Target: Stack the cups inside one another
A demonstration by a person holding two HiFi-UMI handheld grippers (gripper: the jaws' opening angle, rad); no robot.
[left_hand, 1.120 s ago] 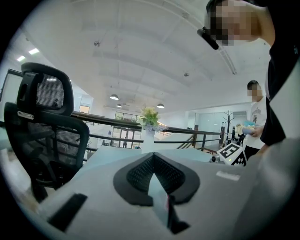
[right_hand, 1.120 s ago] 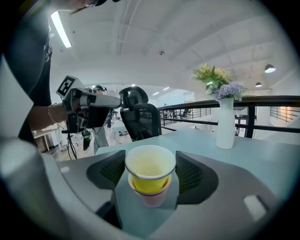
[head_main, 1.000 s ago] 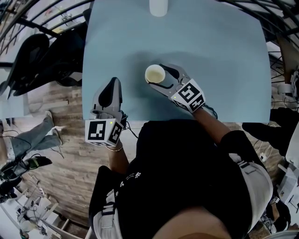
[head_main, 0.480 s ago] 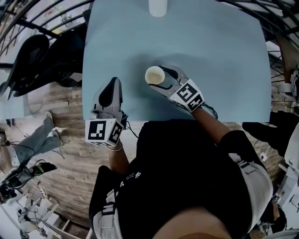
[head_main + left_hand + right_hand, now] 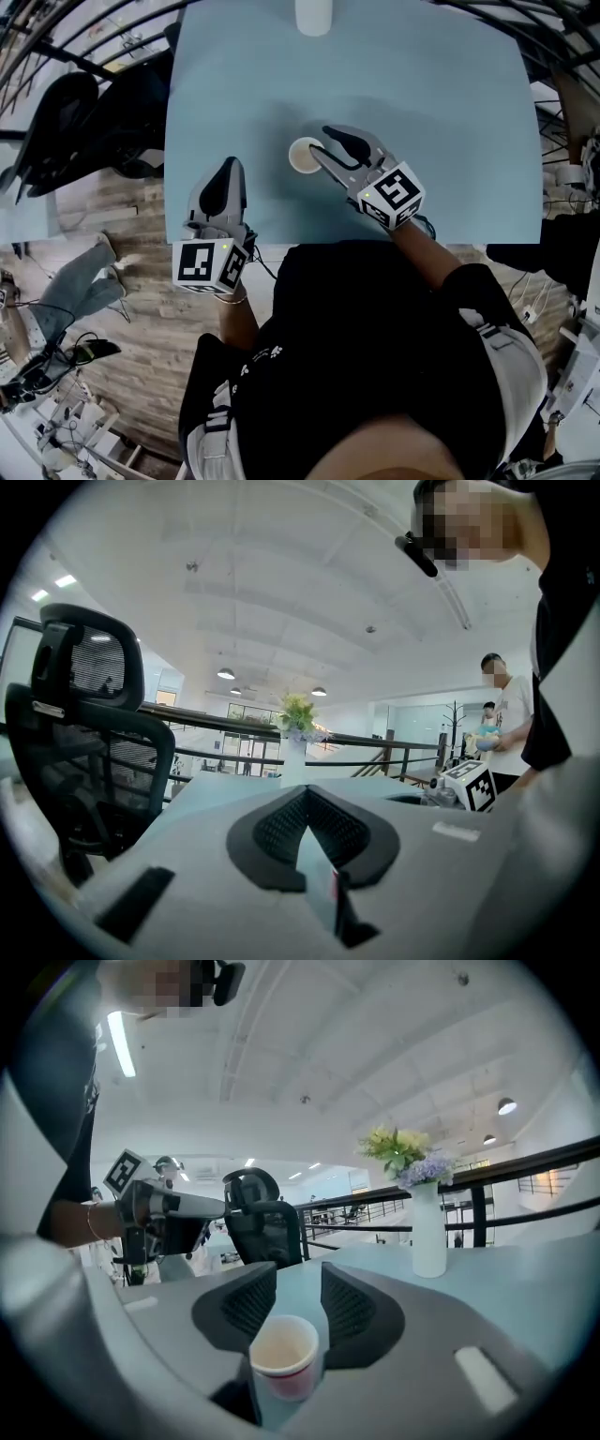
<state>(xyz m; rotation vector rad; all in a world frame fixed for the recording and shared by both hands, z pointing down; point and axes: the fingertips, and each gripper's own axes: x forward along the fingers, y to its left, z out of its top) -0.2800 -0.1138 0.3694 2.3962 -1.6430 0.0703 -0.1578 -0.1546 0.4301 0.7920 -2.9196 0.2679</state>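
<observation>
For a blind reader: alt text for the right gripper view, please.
A paper cup shows low in the gap between the right gripper's jaws, which have just been closing but stand apart. Beyond, a white vase of flowers stands on the table.

Vase: the head view's top edge cuts it off. In the left gripper view, my left gripper hides its foot. Office chair: its base is likewise hidden behind my gripper's body.

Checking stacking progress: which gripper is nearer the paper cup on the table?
Right. The right gripper hangs just over the cup, its fingers just closing with nothing between them; the left gripper sits apart, left of it.
</observation>
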